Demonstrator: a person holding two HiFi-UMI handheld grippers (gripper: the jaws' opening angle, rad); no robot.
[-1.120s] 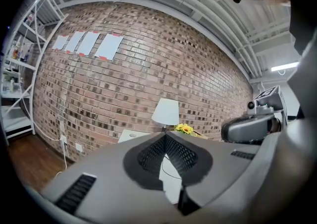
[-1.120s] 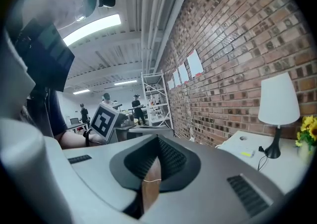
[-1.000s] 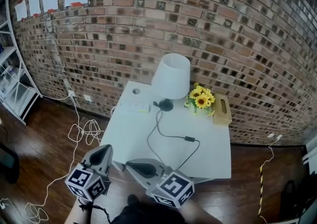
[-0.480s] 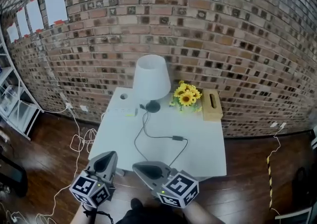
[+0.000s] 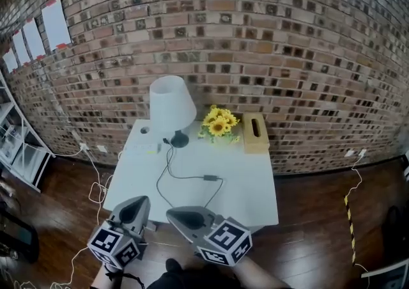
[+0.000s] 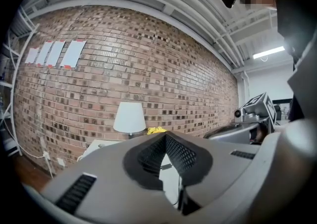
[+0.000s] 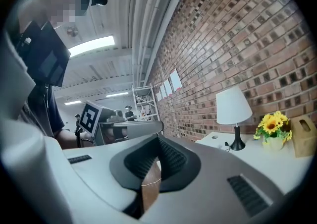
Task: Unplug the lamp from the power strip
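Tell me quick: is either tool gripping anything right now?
Left tool: closed, holding nothing.
Right tool: closed, holding nothing.

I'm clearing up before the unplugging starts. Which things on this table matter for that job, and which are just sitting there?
For the job:
lamp
its cord
power strip

Just sitting there:
sunflowers
tissue box
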